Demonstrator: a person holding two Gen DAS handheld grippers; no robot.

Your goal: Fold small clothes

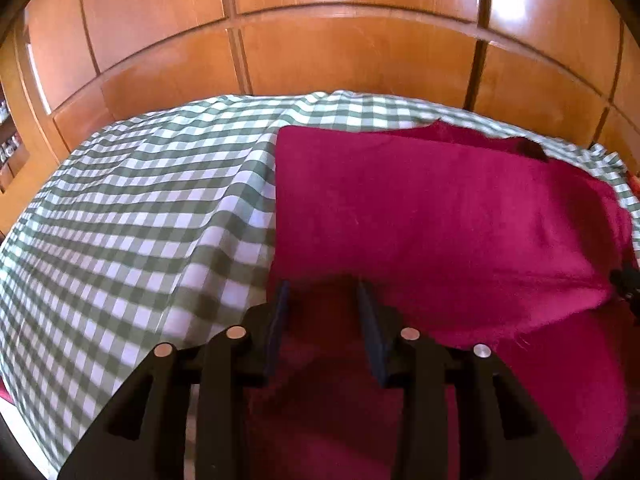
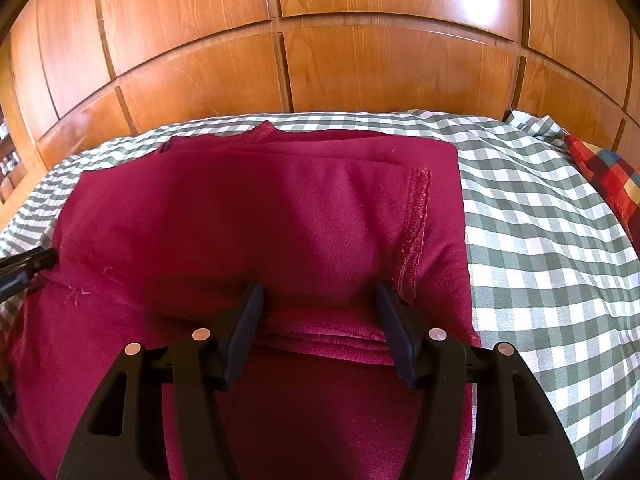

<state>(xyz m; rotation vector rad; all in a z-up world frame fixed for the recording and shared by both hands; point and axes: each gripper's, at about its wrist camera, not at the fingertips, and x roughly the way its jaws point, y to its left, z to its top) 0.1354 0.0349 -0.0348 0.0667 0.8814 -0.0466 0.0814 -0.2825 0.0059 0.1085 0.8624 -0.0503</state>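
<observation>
Wood-panelled wall (image 2: 360, 60) behind checked cloth (image 1: 140, 220); crimson garment (image 2: 260, 220) spread flat, under left claw (image 1: 324, 292) and right claw (image 2: 320, 292), both spread open, gripping nothing.

A green-and-white checked cloth (image 1: 132, 216) covers the surface and shows soft creases; it also fills the right side of the right wrist view (image 2: 540, 240). Behind it stands a wall of glossy orange-brown wooden panels (image 1: 340, 52), split by dark grooves. A cushion (image 2: 608, 176) with red, blue and yellow squares lies at the cloth's far right edge.
</observation>
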